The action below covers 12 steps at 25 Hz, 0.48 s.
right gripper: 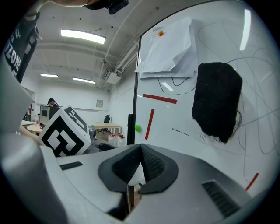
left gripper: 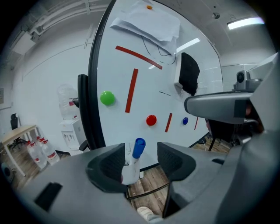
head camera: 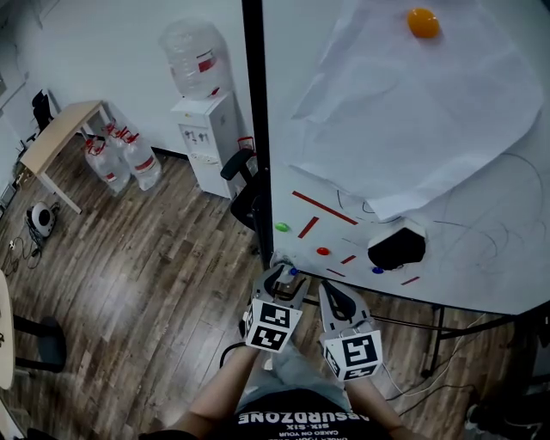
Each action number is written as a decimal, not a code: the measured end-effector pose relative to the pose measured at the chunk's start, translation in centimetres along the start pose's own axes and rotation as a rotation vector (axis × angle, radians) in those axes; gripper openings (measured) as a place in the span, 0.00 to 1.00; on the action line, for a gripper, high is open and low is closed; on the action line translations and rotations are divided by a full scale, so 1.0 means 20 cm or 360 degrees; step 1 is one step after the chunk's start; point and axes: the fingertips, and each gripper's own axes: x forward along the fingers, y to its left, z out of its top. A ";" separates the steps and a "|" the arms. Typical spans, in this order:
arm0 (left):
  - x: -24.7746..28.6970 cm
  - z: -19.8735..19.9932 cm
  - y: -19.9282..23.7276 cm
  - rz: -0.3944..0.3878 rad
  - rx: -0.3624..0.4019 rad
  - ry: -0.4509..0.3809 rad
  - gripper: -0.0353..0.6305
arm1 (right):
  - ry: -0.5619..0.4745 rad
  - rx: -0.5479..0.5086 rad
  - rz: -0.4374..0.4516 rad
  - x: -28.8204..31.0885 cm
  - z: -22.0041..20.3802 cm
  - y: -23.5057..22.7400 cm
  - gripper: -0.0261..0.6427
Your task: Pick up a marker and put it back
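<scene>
A marker with a white barrel and a blue cap [left gripper: 138, 148] stands upright between the jaws of my left gripper [left gripper: 141, 159], close against the left pad. The jaws stand wider apart than the marker, so the gripper is open. In the head view the blue cap [head camera: 293, 271] shows at the left gripper [head camera: 284, 277], by the whiteboard's [head camera: 464, 198] lower edge. My right gripper [head camera: 331, 290] hangs just to the right, its jaws shut together with nothing between them [right gripper: 141, 162].
On the whiteboard are a black eraser [head camera: 397, 247], green [head camera: 282, 228], red [head camera: 322, 252] and blue [head camera: 377, 270] magnets, and a paper sheet [head camera: 412, 103] under an orange magnet [head camera: 423, 22]. To the left stand a water dispenser [head camera: 204, 129], bottles [head camera: 120, 159] and a table [head camera: 56, 137].
</scene>
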 end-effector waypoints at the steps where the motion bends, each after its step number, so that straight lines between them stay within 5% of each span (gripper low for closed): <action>1: 0.01 0.00 0.00 0.0005 -0.0001 0.0005 0.40 | 0.0006 0.0000 -0.0004 0.00 0.00 -0.01 0.03; 12: 0.06 -0.03 0.04 0.0034 -0.0019 0.0067 0.31 | 0.0029 0.0008 0.0021 0.05 -0.02 -0.01 0.03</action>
